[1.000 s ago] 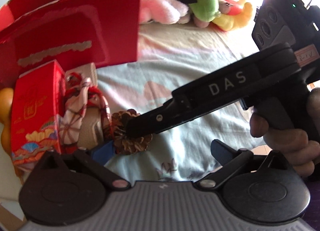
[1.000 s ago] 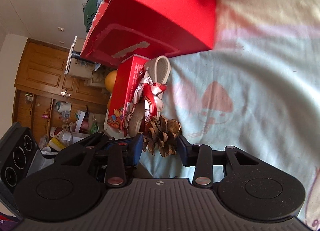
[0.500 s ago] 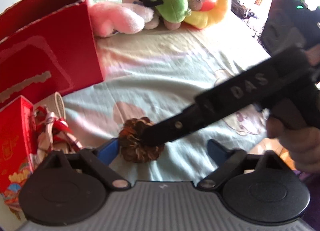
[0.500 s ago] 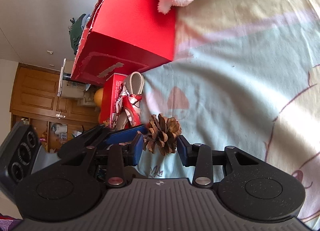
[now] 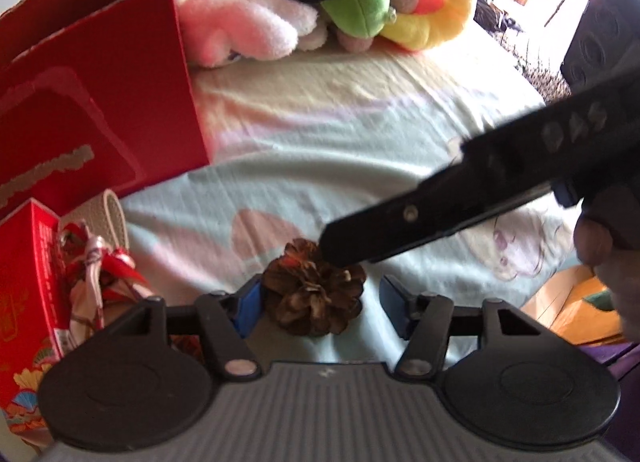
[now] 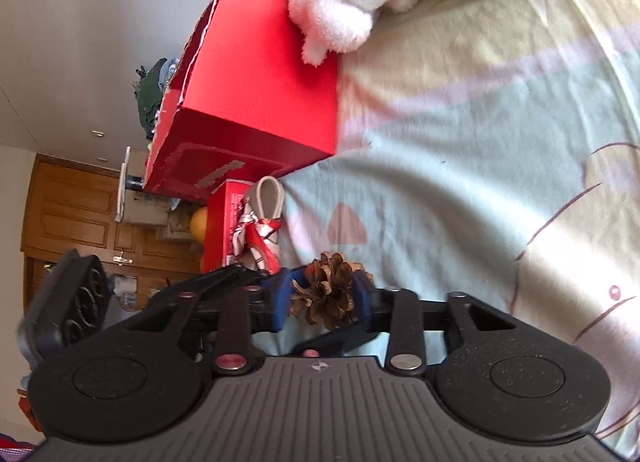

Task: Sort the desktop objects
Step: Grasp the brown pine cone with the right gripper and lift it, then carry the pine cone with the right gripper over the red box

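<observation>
Brown pinecone [image 6: 328,289] pinched between right gripper [image 6: 322,298] pads, just above bedsheet [image 6: 460,189]. Left gripper [image 5: 320,308] jaws spread wide either side of it; contact unclear.

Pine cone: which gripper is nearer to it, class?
Right. The right gripper has its jaws shut on the pine cone; the left gripper straddles it, jaws open, one barely touching.

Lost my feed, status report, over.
Right gripper shut on pine cone. Left gripper open, flanking it. Red box sits left. Nothing blocking.
</observation>
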The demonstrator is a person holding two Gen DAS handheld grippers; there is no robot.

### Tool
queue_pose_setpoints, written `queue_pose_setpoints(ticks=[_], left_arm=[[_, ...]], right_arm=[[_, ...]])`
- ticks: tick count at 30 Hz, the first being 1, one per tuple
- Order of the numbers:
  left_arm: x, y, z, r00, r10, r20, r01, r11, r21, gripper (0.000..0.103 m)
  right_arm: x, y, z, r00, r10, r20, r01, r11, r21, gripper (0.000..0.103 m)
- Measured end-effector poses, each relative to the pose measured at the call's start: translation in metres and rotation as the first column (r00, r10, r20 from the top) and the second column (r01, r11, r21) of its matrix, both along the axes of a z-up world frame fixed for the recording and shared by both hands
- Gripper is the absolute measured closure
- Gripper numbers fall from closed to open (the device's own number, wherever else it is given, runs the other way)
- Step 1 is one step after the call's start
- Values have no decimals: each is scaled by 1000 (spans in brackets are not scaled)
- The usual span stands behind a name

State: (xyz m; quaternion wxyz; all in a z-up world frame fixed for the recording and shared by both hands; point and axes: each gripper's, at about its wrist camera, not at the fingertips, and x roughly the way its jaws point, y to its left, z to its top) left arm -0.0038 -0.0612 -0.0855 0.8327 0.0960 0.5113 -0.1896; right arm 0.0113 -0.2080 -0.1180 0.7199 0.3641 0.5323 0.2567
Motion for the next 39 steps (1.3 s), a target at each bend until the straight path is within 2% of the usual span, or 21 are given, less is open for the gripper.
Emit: queue_pose_setpoints(ticks=[4,6,9,12,15,19,24,30,35,39], left_arm=[[-8,9,0,1000,13,7,-13,1000,13,35],[-8,14,0,1000,26,2,-26,1000,-3,34],[-6,11,-1,1000,19,-1,-19,1000,-7,42],[-5,5,-4,1000,2,15,-2,1000,12,43],[-4,5,-3,1000,-1,3,1,1000,-15,45],[-2,0,9,999,-30,24,31,999,-44,45],[5,-5,42,992,-78,103,86,994,-72,46],[26,9,102,969,-85,232,115,986,-119,46],[50,42,151,940,-60,337,111,985,-134,46],[71,73,170,924,-32,380,82,990,-115,46]], right_arm=[[2,14,-1,1000,25,-2,-25,998,-51,56],[3,21,-3,999,47,-7,-48,996,-76,50],[4,24,-8,999,46,-20,-47,996,-75,54],[3,24,-6,999,39,-12,-40,995,-89,55],[0,21,-2,999,35,-9,-36,993,-109,55],[-4,12,9,1000,-12,-4,12,995,-102,55],[-5,5,44,996,-63,67,71,990,-119,56],[12,18,106,970,-60,235,101,981,-167,56],[45,49,157,927,-10,376,95,973,-209,55],[83,81,174,911,30,412,67,973,-220,55]])
